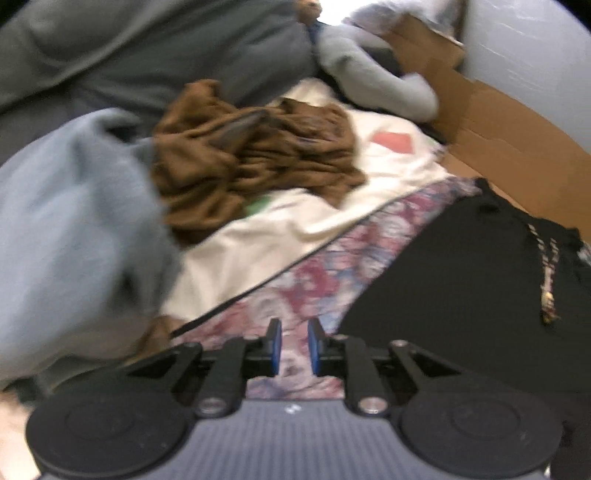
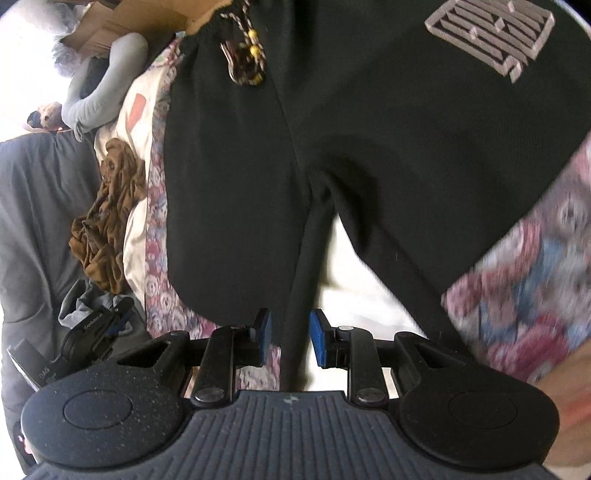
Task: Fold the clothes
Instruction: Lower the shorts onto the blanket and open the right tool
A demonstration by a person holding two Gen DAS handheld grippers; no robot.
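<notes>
- Across the floral bedcover (image 2: pixel 524 258) black shorts (image 2: pixel 369 140) lie spread flat, grey logo (image 2: pixel 495 33) on one leg, beaded drawstring (image 2: pixel 247 55) at the waistband; a strip of hem runs between the right gripper (image 2: pixel 291 339) fingers, which stand narrowly apart
- Left gripper (image 1: pixel 294 345), jaws narrowly parted and empty, hovers over bare floral cloth beside the shorts' edge
- Brown garment (image 1: pixel 255 158) sits crumpled on cream fabric (image 1: pixel 280 229), well apart
</notes>
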